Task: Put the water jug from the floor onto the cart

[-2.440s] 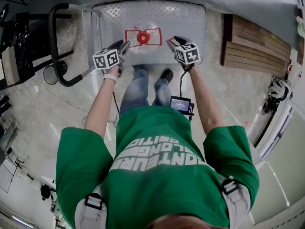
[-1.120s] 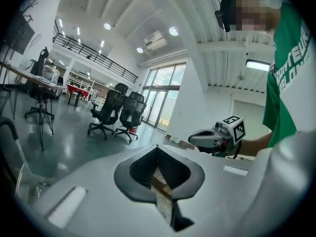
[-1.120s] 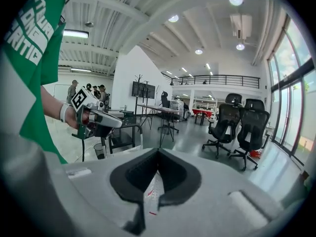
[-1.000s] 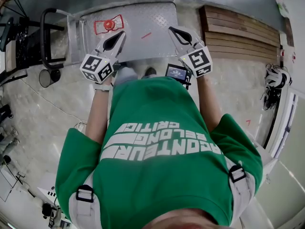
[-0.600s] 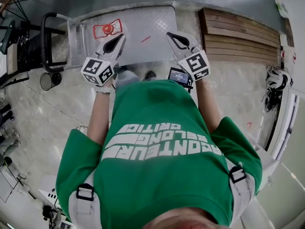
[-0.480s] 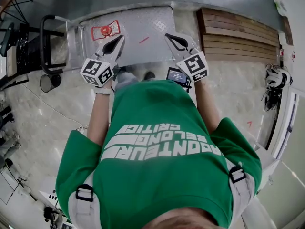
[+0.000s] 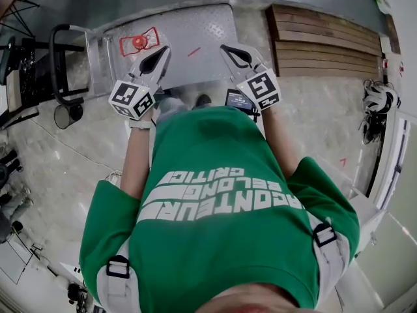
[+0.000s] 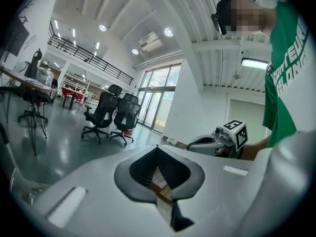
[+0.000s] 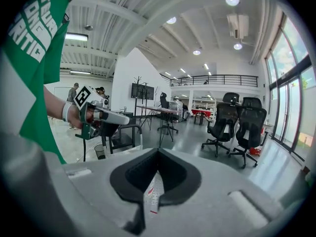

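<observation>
The cart (image 7: pixel 205 25) lies at 12 o'clock, the jug (image 7: pixel 137 42) upright on its deck toward 11 – left tongs (image 7: pixel 164 51) and right tongs (image 7: pixel 226 48) both pressed together, empty, hovering over its near edge.

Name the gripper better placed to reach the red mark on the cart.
Left, probably. The left gripper hangs next to the red mark on the cart; the right gripper is farther across the deck. Both are shut and empty.
</observation>
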`<state>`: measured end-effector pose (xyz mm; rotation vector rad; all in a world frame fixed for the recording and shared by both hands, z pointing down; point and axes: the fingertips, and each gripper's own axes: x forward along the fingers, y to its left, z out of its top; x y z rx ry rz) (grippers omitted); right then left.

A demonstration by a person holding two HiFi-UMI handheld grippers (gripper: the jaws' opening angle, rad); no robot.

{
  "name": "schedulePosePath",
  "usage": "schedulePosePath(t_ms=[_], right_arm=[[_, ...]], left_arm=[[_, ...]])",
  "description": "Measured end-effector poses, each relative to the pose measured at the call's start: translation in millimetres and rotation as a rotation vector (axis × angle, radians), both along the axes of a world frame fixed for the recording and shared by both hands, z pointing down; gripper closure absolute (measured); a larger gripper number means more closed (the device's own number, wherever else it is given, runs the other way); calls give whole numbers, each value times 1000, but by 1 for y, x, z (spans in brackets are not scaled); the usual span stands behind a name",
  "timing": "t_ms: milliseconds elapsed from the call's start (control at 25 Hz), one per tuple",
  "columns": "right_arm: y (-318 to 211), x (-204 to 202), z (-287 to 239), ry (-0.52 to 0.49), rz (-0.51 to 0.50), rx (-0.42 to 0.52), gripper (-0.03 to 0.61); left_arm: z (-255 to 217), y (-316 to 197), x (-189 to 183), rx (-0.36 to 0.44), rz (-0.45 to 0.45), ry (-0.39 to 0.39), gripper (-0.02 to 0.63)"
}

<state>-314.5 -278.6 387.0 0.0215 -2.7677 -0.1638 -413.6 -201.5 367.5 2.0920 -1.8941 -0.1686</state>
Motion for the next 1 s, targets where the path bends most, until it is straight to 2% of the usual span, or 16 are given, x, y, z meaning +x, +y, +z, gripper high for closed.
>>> schedulePosePath(t_ms=[200,520,760,1000], right_arm=[[-18,-4,-3,-14,49,-1,586],[-22,-10,-9,-16,62,1,586],[-28,-10,-8,-22,79,5,586],[-25,-3,-14,-18,83,9,586]], left_arm=[[-6,-14,12,22,50,-5,604],[0,-21,21,8,93,30,606],[8,-27,25,-16,98,21,606],[5,-24,31,-12,89,98,606]])
